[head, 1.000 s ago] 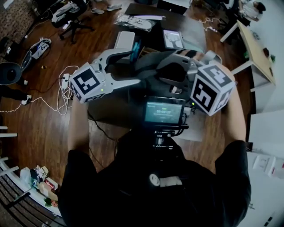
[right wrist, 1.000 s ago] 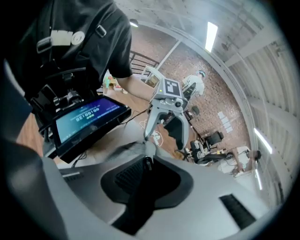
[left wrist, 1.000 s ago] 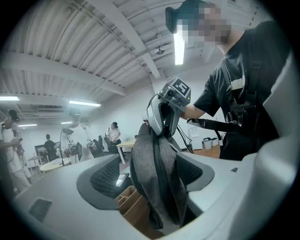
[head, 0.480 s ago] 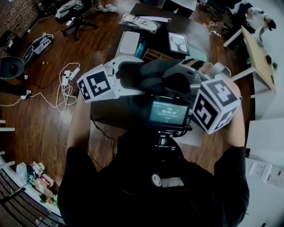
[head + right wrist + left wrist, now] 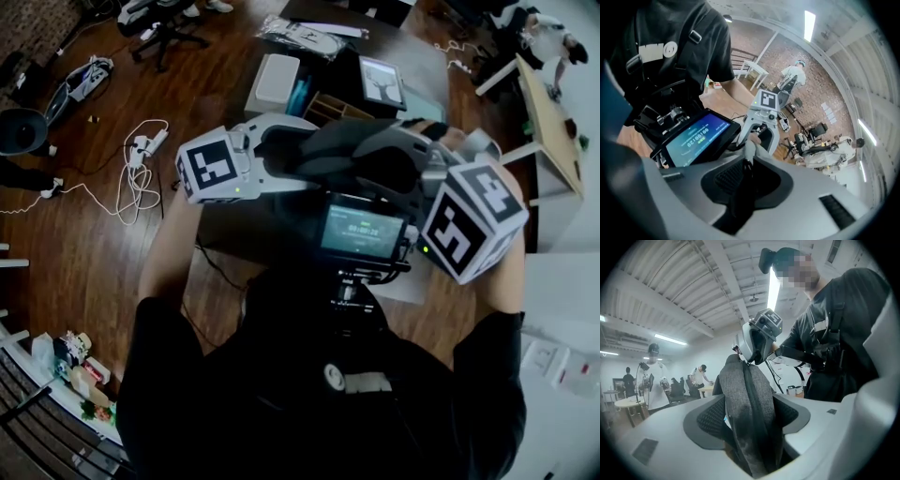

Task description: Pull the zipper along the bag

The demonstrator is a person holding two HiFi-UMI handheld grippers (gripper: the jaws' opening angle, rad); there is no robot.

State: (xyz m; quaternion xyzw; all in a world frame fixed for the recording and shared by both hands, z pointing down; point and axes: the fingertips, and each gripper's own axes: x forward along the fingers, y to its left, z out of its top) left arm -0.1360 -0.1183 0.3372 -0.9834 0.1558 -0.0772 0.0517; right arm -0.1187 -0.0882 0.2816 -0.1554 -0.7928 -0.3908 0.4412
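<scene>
Up at chest height, in front of the person's dark shirt (image 5: pixel 309 394), the grey bag (image 5: pixel 740 390) is held between both grippers, off the dark desk (image 5: pixel 339 67) beyond it. Left gripper (image 5: pixel 750 427) first: its jaws are closing, and the bag's bunched grey fabric fills the gap between them, both pads pressing on the cloth. The zipper (image 5: pixel 752 394) runs as a dark line up the middle of that fabric, straight out from the jaws toward the far end of the bag.

Over to the right gripper (image 5: pixel 740 183): its jaws stand narrow, clenched on a dark zipper tab (image 5: pixel 743 197), a thin dark strip that rises out of the pads to a bit of grey cloth. From this side the left gripper faces it, close by, with its marker cube on top.

From the head view, the two grippers point toward each other with the bag stretched between them, left cube at the left, right cube low at the right. A lit screen (image 5: pixel 361 232) sits on the chest rig just under the bag.

Behind all this, a white box (image 5: pixel 278 80) lies on the desk, and white cables (image 5: pixel 136 183) trail across the wooden floor (image 5: pixel 84 253) to the left.
</scene>
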